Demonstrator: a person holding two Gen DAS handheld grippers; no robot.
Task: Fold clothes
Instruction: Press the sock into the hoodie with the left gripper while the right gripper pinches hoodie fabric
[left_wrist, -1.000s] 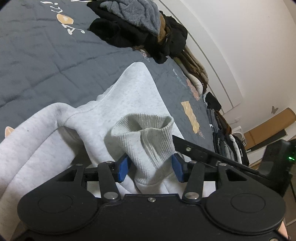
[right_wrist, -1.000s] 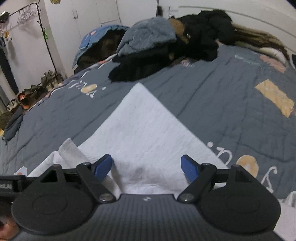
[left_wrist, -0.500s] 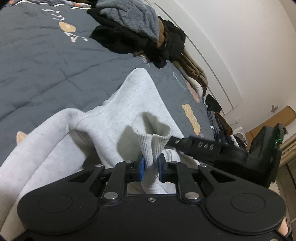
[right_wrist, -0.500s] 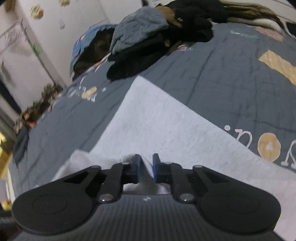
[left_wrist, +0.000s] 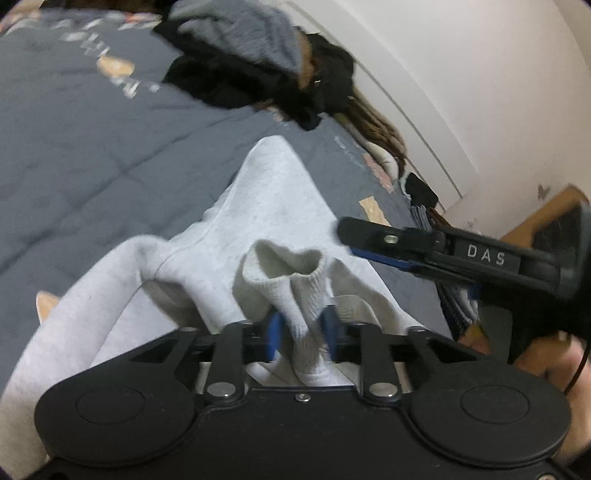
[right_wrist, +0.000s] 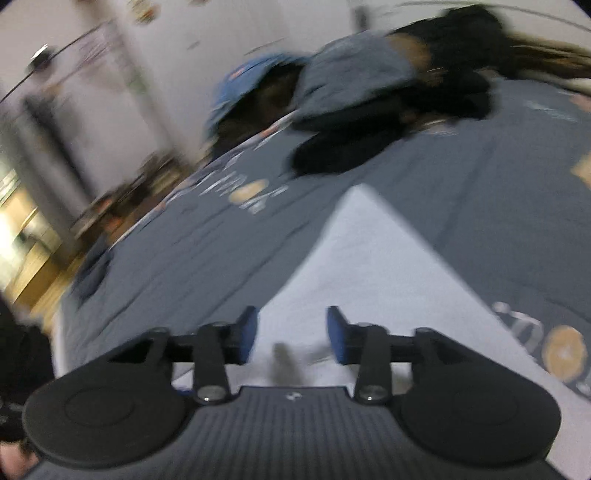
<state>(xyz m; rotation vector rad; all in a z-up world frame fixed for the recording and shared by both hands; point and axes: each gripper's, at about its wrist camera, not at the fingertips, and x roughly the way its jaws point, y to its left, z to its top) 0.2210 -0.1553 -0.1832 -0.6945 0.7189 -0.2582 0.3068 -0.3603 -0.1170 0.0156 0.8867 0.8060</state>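
A light grey sweatshirt (left_wrist: 273, 192) lies spread on the dark grey quilt (left_wrist: 81, 147). Its ribbed sleeve cuff (left_wrist: 291, 280) stands up between the blue pads of my left gripper (left_wrist: 303, 334), which is shut on it and pinches it narrow. My right gripper (right_wrist: 291, 332) hovers open over the flat pale body of the sweatshirt (right_wrist: 369, 266), with nothing between its pads. In the left wrist view, the right gripper (left_wrist: 354, 240) is seen side-on, lifted above the garment's right edge. The right wrist view is blurred by motion.
A heap of dark and grey clothes (left_wrist: 258, 66) lies at the far end of the bed; the same heap (right_wrist: 388, 96) shows in the right wrist view. Folded stacks (left_wrist: 424, 214) line the wall side. A hand (left_wrist: 535, 358) holds the right gripper.
My right gripper, shut on the sweatshirt half a second ago, has opened and lifted off it. My left gripper keeps the cuff, its pads a little wider apart.
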